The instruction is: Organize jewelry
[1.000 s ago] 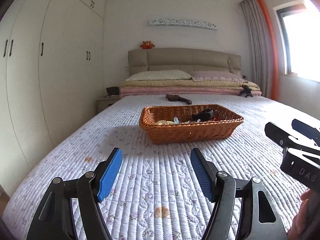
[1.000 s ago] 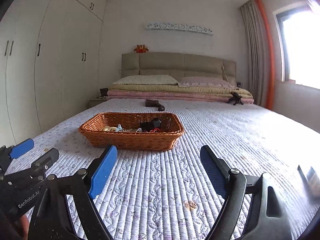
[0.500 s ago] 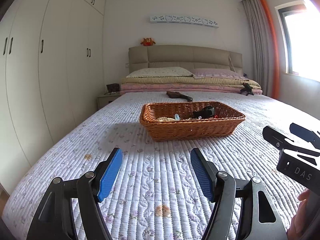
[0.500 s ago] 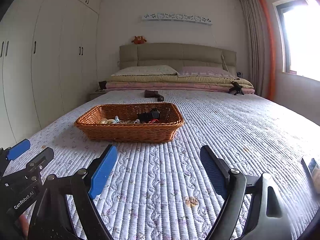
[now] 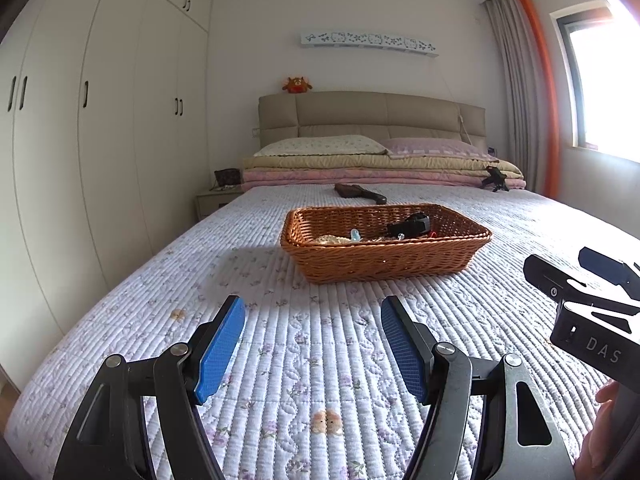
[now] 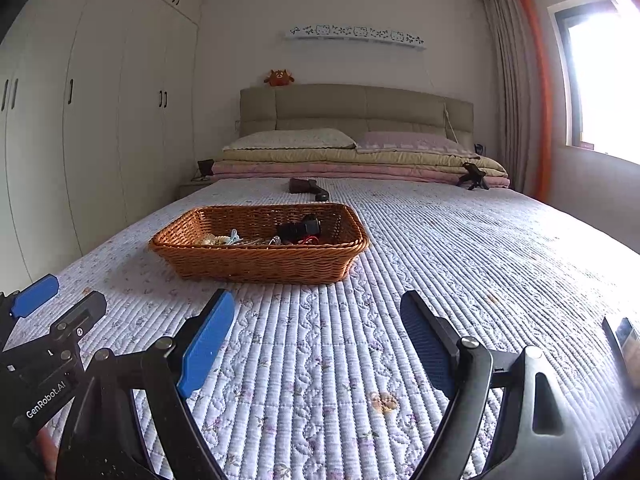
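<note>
Your left gripper (image 5: 312, 312) hangs over the quilt (image 5: 304, 352) near the foot of the bed, its blue pads (image 5: 222, 350) spread wide with nothing but bedding between them. Your right gripper (image 6: 316, 308) sits just beside it in the same way — fingers apart, holding nothing — and each one shows at the edge of the other's view. The wicker basket (image 5: 384, 260) rests on the quilt ahead of both grippers, well apart from the fingertips; from the left wrist it lies a little to the right of centre, from the right wrist a little to the left (image 6: 260, 258). Inside it the jewelry (image 6: 240, 239) lies in a loose heap on the bottom: pale beads toward the left, something light blue beside them, a black piece (image 6: 300, 227) toward the right with a bit of red at its base — the single pieces are too small to tell apart. Beyond the basket a dark brown object (image 5: 360, 193) lies on the quilt, in front of the folded blankets (image 5: 360, 170) and pillows (image 5: 320, 146) at the headboard.
</note>
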### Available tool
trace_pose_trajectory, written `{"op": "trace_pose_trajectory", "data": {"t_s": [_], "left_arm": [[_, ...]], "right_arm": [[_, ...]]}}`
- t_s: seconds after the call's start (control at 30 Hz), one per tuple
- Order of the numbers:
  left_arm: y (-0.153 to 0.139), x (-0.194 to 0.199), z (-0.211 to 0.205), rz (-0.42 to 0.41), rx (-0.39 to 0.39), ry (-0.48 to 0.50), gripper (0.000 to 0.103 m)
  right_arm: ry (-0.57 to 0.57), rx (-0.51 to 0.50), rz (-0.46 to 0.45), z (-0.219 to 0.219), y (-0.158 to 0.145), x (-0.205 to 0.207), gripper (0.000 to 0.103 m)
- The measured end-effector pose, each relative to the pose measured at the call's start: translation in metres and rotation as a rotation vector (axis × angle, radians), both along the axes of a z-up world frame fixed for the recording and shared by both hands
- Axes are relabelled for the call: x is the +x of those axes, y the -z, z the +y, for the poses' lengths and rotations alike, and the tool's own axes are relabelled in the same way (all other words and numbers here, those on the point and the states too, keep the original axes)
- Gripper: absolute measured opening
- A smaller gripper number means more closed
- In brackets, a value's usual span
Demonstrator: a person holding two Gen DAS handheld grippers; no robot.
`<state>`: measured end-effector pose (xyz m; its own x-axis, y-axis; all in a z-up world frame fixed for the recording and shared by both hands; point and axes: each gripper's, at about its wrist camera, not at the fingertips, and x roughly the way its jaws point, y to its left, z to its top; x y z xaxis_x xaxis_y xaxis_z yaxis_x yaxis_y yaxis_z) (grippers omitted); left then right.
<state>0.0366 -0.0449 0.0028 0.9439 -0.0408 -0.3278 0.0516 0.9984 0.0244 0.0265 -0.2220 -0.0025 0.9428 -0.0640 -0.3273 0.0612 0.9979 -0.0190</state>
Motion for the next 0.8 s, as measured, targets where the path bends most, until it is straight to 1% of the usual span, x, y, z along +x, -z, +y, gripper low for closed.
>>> {"op": "trace_pose_trajectory", "data": {"t_s": [0.23, 0.8], "left_arm": [[-0.0003, -0.0003, -0.0007, -0.002, 0.005, -0.002, 0.072], [0.0000, -0.0008, -0.0001, 0.001, 0.004, -0.009, 0.073]], "right_arm": [[-0.004, 0.018, 0.010, -0.0040, 0.0008, 0.0022, 0.086], [-0.005, 0.007, 0.009, -0.0002, 0.0019, 0.0021, 0.086]]}}
